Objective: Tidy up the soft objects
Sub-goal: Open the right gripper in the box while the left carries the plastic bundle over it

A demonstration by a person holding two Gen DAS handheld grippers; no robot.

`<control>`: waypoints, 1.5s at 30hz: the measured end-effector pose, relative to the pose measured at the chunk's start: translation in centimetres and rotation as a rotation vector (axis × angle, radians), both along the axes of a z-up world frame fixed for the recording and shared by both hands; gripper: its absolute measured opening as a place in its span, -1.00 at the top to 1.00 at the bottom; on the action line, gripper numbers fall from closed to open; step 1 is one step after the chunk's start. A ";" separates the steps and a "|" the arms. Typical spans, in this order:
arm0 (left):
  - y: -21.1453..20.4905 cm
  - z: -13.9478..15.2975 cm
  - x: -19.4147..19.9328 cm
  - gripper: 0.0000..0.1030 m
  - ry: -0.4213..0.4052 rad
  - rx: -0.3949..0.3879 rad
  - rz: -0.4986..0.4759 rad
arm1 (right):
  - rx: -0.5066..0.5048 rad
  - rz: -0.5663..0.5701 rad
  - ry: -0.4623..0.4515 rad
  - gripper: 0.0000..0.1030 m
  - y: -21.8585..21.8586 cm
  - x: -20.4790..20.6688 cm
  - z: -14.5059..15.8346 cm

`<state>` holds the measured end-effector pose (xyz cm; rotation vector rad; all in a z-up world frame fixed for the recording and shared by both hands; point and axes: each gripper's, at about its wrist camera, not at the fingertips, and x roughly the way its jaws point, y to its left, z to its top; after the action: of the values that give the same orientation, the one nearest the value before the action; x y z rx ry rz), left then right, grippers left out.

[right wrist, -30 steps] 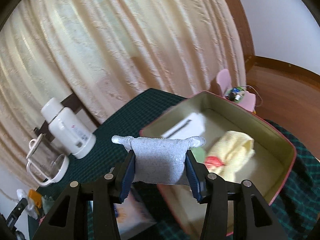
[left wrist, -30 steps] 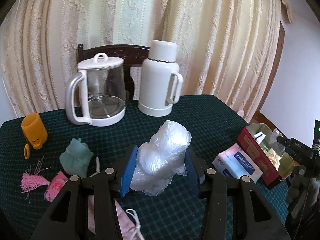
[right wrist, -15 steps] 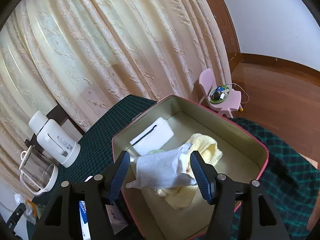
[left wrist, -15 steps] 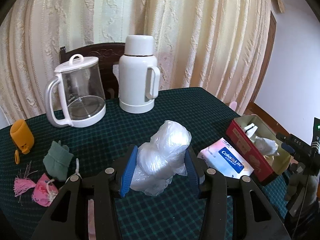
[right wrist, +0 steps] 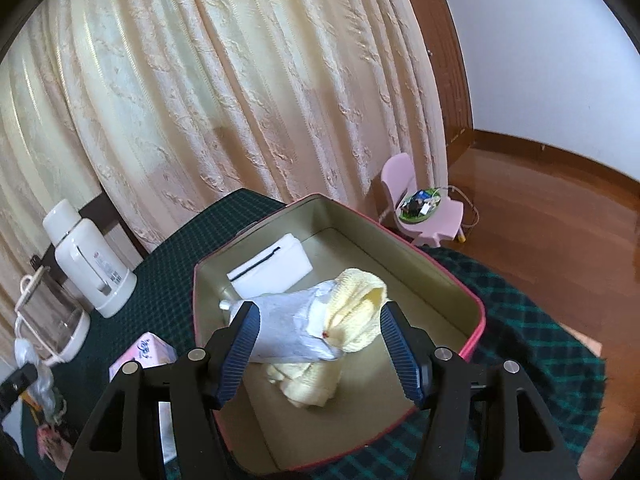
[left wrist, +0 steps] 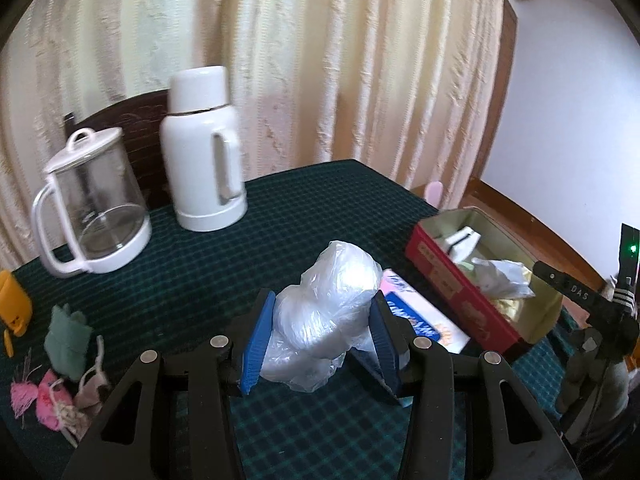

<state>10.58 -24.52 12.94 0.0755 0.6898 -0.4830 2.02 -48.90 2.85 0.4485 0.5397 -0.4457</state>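
Observation:
My left gripper [left wrist: 320, 340] is shut on a crumpled clear plastic bag [left wrist: 324, 320], held above the green checked tablecloth. To its right stands the red tin box [left wrist: 460, 292]. My right gripper [right wrist: 324, 344] is open above that box [right wrist: 476, 324]. A grey-white cloth [right wrist: 288, 328] lies loose in the box, touching the left finger, on a yellow cloth [right wrist: 352, 320] beside a white packet [right wrist: 272, 266]. More soft items lie at the left: a green cloth [left wrist: 66, 338] and a pink tassel pouch [left wrist: 44, 398].
A glass kettle [left wrist: 92, 208] and a white thermos [left wrist: 202, 152] stand at the back of the table. A tissue pack [left wrist: 420, 320] lies beside the box. An orange holder [left wrist: 14, 308] is at the far left. A pink child's chair [right wrist: 420, 208] stands on the floor.
My right gripper opened wide and let go of the grey-white cloth, which now lies in the box. My left gripper has swung right toward the box, still holding the bag.

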 end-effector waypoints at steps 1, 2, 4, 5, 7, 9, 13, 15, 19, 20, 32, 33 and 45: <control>-0.5 -0.1 0.0 0.08 0.002 0.001 -0.011 | -0.011 0.001 0.007 -0.28 0.1 0.0 0.0; -1.1 -0.1 0.1 0.08 0.005 0.001 -0.021 | -0.018 0.002 0.011 -0.28 0.0 -0.1 0.0; -2.4 -0.2 0.2 0.08 0.009 0.001 -0.050 | -0.031 0.003 0.021 -0.28 0.0 -0.2 -0.1; -3.0 -0.3 0.2 0.08 0.011 0.003 -0.063 | -0.032 0.005 0.024 -0.29 0.0 -0.3 -0.2; -4.3 -0.4 0.2 0.08 0.015 0.004 -0.091 | -0.030 0.004 0.031 -0.30 -0.2 -0.6 -0.4; -5.5 -0.6 0.2 0.08 0.024 0.000 -0.119 | -0.038 0.001 0.038 -0.31 -0.3 -0.8 -0.4; -8.0 -0.9 0.2 0.08 0.044 -0.015 -0.174 | -0.062 -0.017 0.050 -0.31 -0.8 -1.4 -0.4; -9.3 -1.0 0.2 0.08 0.056 -0.029 -0.207 | -0.072 -0.026 0.051 -0.31 -1.1 -1.7 -0.3; -11.4 -1.3 0.0 0.08 0.070 -0.059 -0.264 | -0.083 -0.041 0.051 -0.33 -1.5 -2.3 -0.1; -12.0 -1.4 -0.1 0.08 0.075 -0.069 -0.281 | -0.084 -0.045 0.051 -0.33 -1.6 -2.4 -0.1; -17.5 -2.5 -1.1 0.08 0.128 -0.121 -0.416 | -0.096 -0.101 0.053 -0.35 -2.4 -4.0 0.1; -17.9 -2.6 -1.1 0.08 0.128 -0.119 -0.421 | -0.095 -0.105 0.053 -0.35 -2.4 -4.1 0.1; -18.6 -3.8 -0.9 -0.48 0.181 -0.149 -0.447 | -0.084 -0.123 0.043 -0.36 -2.7 -4.4 0.1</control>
<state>9.66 -43.12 9.17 0.0458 0.8150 -0.9775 -2.43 -51.60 2.99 0.3939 0.5349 -0.5953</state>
